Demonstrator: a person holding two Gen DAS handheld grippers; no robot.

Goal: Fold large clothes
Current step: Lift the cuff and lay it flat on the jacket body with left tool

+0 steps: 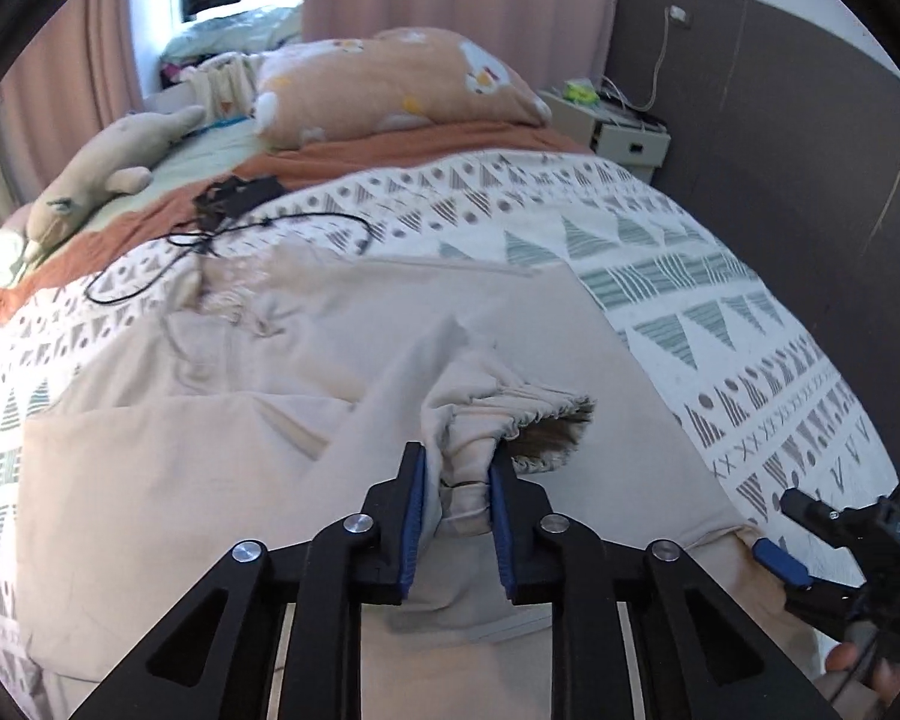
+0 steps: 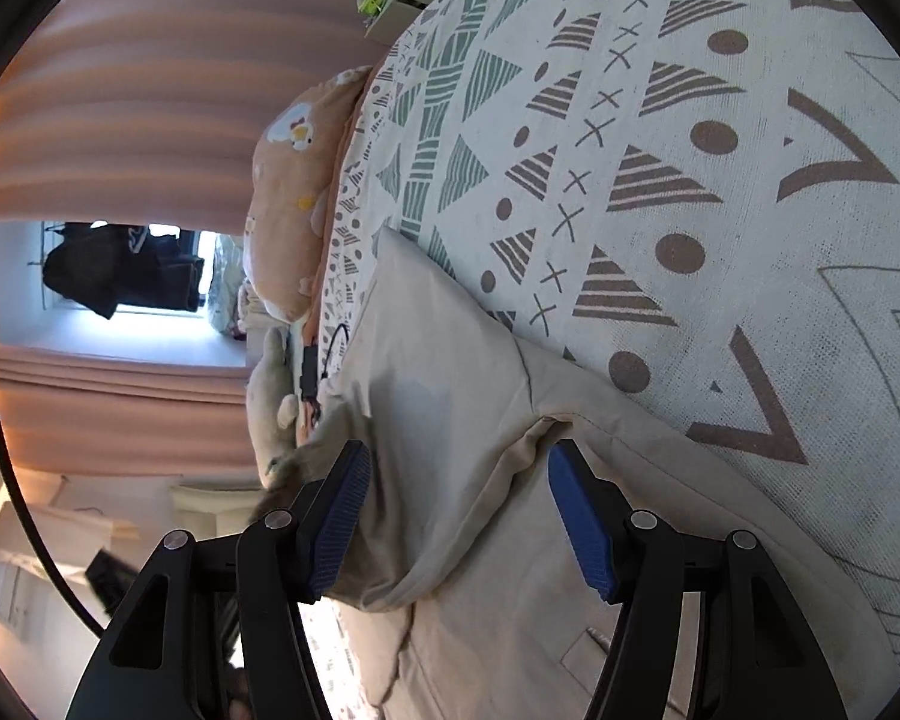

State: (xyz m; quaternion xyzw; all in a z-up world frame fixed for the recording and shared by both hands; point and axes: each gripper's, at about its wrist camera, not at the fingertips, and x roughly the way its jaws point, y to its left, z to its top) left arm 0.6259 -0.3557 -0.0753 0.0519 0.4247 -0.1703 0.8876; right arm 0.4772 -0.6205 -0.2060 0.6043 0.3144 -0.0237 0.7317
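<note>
Left wrist view shows the left gripper [image 1: 457, 468] clamped on a bunched, elastic-gathered cuff [image 1: 528, 414] of the beige trousers [image 1: 210, 450], the fabric pinched between both blue pads and lifted a little off the rest of the garment. The trousers lie spread ahead of and under these tongs, on a bedspread [image 1: 720, 324] printed with triangles, dots and crosses. Beyond the garment, farther from the tongs, are a black cable [image 1: 222, 240], a plush toy [image 1: 96, 174] to the left and an orange pillow [image 1: 402, 84] with duck prints. At the lower right edge the right gripper [image 1: 789, 534] sits at the trousers' edge.

Right wrist view, rolled sideways, has the right gripper [image 2: 459, 474] with its pads well apart; a raised fold of the trousers [image 2: 450, 420] lies between them, touching the left pad and clear of the right pad.

No brand, label or readable writing shows anywhere.
</note>
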